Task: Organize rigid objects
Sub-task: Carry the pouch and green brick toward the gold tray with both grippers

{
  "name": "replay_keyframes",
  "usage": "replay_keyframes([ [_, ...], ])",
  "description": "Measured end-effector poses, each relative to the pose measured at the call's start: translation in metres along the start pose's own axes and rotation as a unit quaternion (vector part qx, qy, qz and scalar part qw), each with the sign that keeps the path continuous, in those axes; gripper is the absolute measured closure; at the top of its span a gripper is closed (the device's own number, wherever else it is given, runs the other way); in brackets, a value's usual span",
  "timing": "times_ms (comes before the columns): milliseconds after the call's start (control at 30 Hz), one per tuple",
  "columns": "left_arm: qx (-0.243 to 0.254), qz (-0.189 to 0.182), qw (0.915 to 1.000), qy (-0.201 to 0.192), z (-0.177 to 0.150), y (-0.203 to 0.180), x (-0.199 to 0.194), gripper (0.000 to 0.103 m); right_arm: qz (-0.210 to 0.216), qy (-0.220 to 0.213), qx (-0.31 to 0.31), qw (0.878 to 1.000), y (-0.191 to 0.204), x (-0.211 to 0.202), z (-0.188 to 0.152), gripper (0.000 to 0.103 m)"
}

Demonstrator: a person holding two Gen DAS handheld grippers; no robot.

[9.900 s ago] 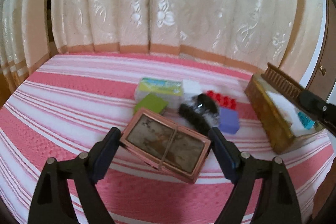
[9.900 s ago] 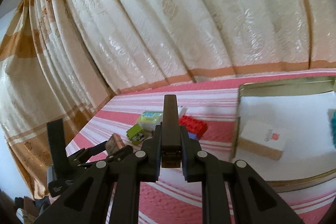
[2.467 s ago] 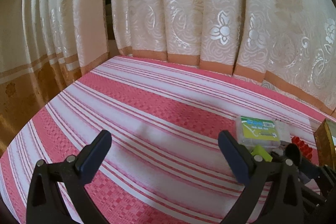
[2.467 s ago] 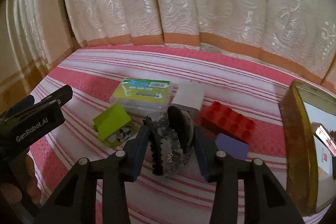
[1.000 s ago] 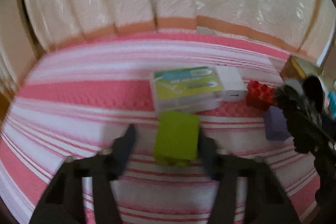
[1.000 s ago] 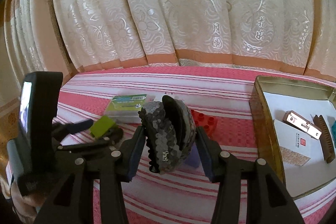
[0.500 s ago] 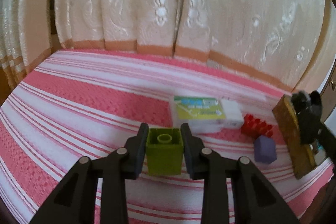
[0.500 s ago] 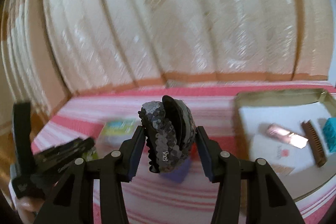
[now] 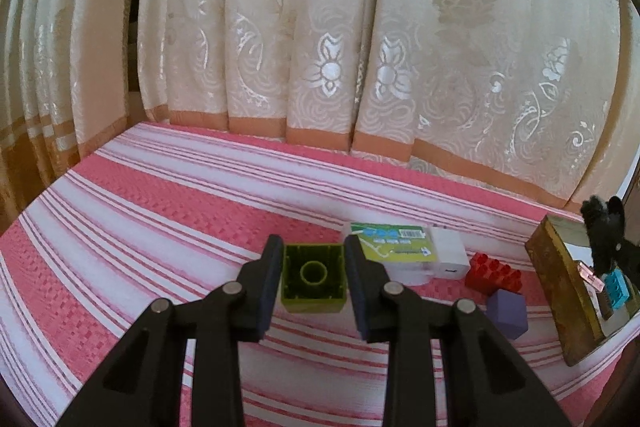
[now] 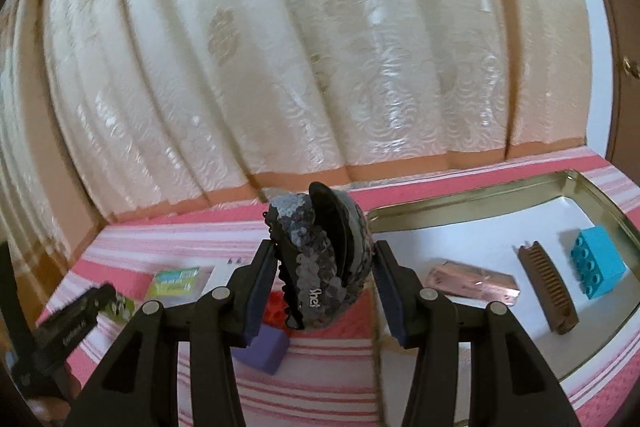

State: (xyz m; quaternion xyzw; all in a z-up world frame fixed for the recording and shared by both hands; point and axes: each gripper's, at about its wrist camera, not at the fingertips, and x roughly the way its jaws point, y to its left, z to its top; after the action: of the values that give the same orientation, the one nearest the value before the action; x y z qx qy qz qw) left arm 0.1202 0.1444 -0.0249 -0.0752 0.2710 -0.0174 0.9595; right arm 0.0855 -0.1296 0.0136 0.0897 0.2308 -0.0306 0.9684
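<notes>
Two grippers, both loaded. Left gripper (image 9: 313,273) is clenched on a green building block (image 9: 313,277), hollow underside facing the camera, pinched on its two side faces and held off the striped pink-and-white cloth (image 9: 168,211). Right gripper (image 10: 325,281) clamps a black sequined hair clip (image 10: 320,259) between its pads, clip upright, raised near the left rim of the tin tray (image 10: 460,203).

Writing: white lettering on the hair clip reads roughly "she!", partly hidden. Printing on the side of the left gripper body as seen from the right wrist is blurred, not legible. The clear plastic box (image 9: 394,247) has a green/yellow label with a barcode; text too small to read.

Tin tray, gold rim, white floor, holds a rose-gold flat case (image 10: 472,281), a brown comb (image 10: 546,293) and a cyan building block (image 10: 598,267), all apart from each other. In the left wrist view the tray sits at the far right with the hair clip over it.

On the cloth outside the tray: the clear plastic box, a white cube (image 9: 450,253) touching its right side, a red building block (image 9: 494,273) just beside that, and a purple block (image 9: 507,313) in front of the red one. Cream floral curtain (image 9: 340,47) hangs behind.
</notes>
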Motion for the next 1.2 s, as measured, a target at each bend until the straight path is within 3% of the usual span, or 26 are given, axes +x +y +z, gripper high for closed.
replay_keyframes([
  [367, 0.042, 0.052, 0.9973, -0.029, -0.002, -0.018, -0.012, 0.073, 0.024, 0.014, -0.052, 0.998, 0.033, -0.001, -0.021, 0.051],
  [1200, 0.042, 0.054, 0.9971, -0.032, -0.004, -0.020, -0.014, 0.073, 0.026, 0.016, -0.078, 0.996, 0.043, -0.002, -0.026, 0.051],
])
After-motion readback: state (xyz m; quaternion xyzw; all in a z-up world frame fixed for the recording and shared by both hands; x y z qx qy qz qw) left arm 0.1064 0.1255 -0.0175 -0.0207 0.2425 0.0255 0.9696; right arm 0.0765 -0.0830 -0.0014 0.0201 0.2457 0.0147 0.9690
